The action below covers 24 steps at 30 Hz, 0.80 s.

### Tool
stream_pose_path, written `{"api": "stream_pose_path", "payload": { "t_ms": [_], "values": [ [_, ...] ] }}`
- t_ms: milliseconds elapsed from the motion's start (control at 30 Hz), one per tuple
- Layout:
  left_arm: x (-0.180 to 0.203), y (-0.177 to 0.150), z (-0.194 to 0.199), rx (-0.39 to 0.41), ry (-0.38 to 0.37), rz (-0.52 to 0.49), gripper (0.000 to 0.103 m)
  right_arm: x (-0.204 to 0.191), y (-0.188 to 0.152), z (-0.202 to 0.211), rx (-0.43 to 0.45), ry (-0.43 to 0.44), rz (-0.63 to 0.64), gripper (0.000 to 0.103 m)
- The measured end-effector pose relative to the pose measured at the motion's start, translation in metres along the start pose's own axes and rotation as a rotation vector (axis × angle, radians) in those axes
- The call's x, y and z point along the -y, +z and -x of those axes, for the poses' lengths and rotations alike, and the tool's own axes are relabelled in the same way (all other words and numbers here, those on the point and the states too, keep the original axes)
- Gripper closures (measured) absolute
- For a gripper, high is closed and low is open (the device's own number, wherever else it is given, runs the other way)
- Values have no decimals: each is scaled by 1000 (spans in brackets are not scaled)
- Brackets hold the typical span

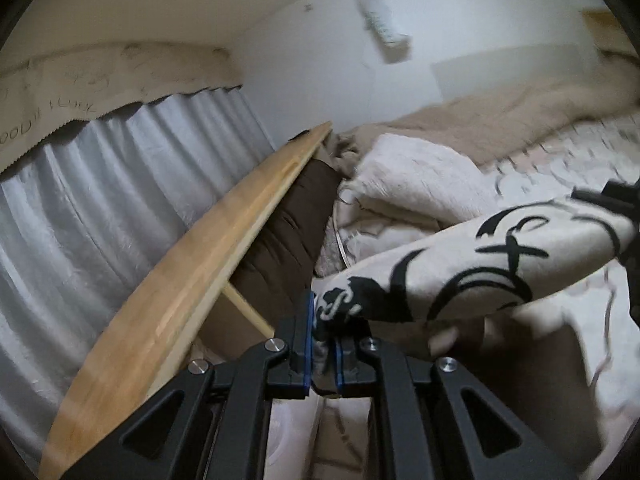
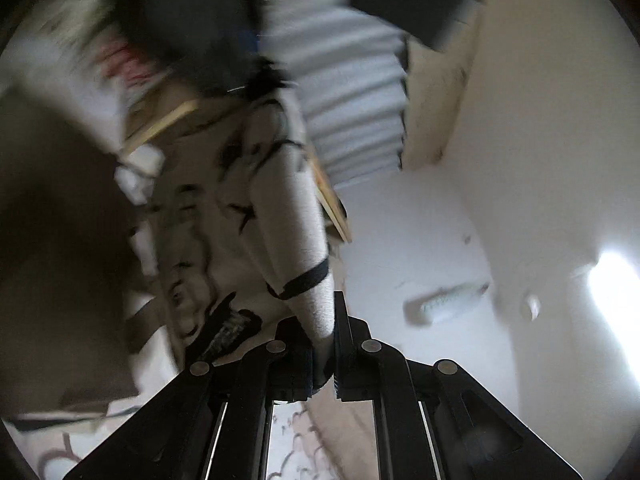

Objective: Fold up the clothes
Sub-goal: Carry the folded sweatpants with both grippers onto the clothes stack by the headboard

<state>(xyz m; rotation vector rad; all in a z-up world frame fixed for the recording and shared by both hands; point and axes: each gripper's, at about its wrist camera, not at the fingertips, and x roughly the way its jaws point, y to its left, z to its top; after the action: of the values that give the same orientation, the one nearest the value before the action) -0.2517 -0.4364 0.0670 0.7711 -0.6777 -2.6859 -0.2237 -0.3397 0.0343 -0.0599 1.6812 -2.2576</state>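
The cream knit garment with bold black script print point(image 1: 472, 268) is off the bed and strung in the air between both tools. The left gripper point(image 1: 322, 344) has its blue-padded jaws clamped on one end of the cloth at the 6 o'clock position of the left wrist view; the right gripper point(image 2: 326, 356) has its jaws pressed together on the opposite end, at 6 o'clock of the right wrist view. In the left wrist view the garment's long axis runs from 6 o'clock out toward 3 o'clock, where the far end meets a dark tool at the frame edge. In the right wrist view it runs from 6 o'clock up toward 11 o'clock (this view is blurred, so detail is limited). The cloth is rolled or doubled along that axis, and loose fabric hangs below it. Judged step: the garment is held stretched, which fits either lifting to spread it out or carrying a fold over; the pictures do not settle which. Below lies the pale patterned bedcover point(image 1: 568, 168), beside a light wooden board point(image 1: 192, 256).
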Motion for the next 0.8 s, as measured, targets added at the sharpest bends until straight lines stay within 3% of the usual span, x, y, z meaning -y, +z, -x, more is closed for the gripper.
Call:
{"api": "stream_pose_path", "payload": {
  "t_ms": [133,233,433,500,600,700,733,800],
  "values": [
    [36,-69,14,-24,26,-206,93,-75,-12,38,10,128,71,96],
    [53,-115,20,-38,61,-326,93,-113,-13,59,7,155,113,96],
    [47,-144,26,-25,34,-292,93,-138,-14,73,-42,175,91,95],
    [42,-145,30,-24,7,-261,92,-126,-16,75,-69,244,9,95],
    [26,-156,38,-53,-37,-202,87,-94,-27,76,-119,441,-176,95],
    [8,-168,44,-101,-67,-132,64,-63,-47,73,-187,709,-395,95],
    [-2,-173,47,-126,-87,-82,59,-50,-55,70,-191,760,-471,95],
    [-21,-176,57,-139,-123,39,59,-25,-68,62,-172,786,-620,94]
  ]
}}
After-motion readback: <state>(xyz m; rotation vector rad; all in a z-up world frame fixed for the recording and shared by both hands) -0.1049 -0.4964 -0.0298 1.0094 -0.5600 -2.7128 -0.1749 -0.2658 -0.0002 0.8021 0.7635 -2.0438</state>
